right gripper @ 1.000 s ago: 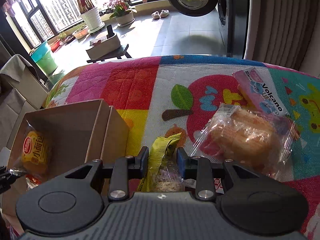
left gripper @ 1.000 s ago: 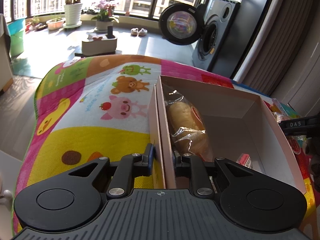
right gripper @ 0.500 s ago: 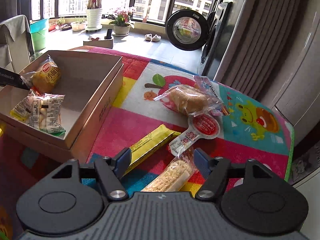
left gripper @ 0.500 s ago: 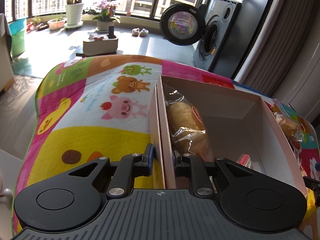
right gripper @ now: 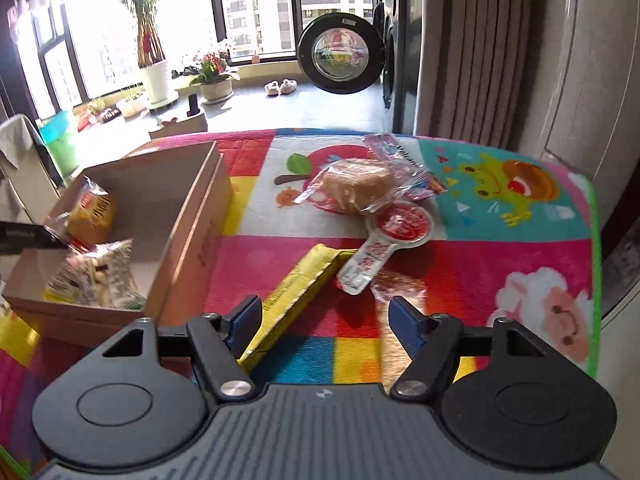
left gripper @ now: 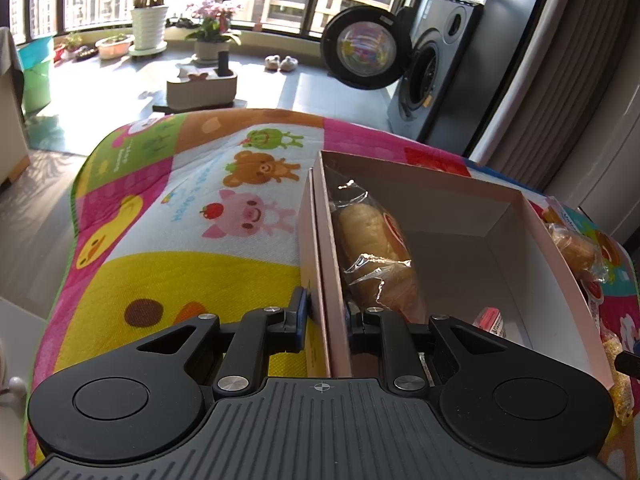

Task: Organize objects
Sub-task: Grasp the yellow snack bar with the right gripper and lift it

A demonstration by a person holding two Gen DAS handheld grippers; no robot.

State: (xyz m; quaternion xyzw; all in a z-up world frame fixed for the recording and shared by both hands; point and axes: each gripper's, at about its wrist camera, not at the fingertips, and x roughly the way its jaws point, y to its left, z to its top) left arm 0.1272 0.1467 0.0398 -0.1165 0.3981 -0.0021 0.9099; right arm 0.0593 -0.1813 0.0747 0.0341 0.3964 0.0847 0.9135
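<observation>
My left gripper (left gripper: 326, 316) is shut on the left wall of the open cardboard box (left gripper: 452, 188). A wrapped bread roll (left gripper: 372, 256) and a small pink packet (left gripper: 490, 318) lie inside. In the right wrist view the box (right gripper: 192, 216) also holds a green-and-white snack packet (right gripper: 96, 280). My right gripper (right gripper: 326, 318) hangs open and holds nothing, low over the mat. A yellow bar packet (right gripper: 300, 292) lies by its left finger. A blurred clear-wrapped bar (right gripper: 398, 284) lies by its right finger. Beyond sit a red-lidded packet (right gripper: 400, 222), a wrapped bun (right gripper: 356, 188) and a pink packet (right gripper: 394, 150).
The colourful cartoon mat (left gripper: 192, 216) covers the tabletop, whose right edge (right gripper: 594, 240) drops off close to a curtain. A washing machine with its door open (right gripper: 340, 60) stands beyond the far edge. Potted plants (left gripper: 150, 24) line the windows.
The right gripper held a green-and-white snack packet a second ago; that packet now lies in the box, and the gripper has opened and swung right over the loose snacks. The left gripper has not moved.
</observation>
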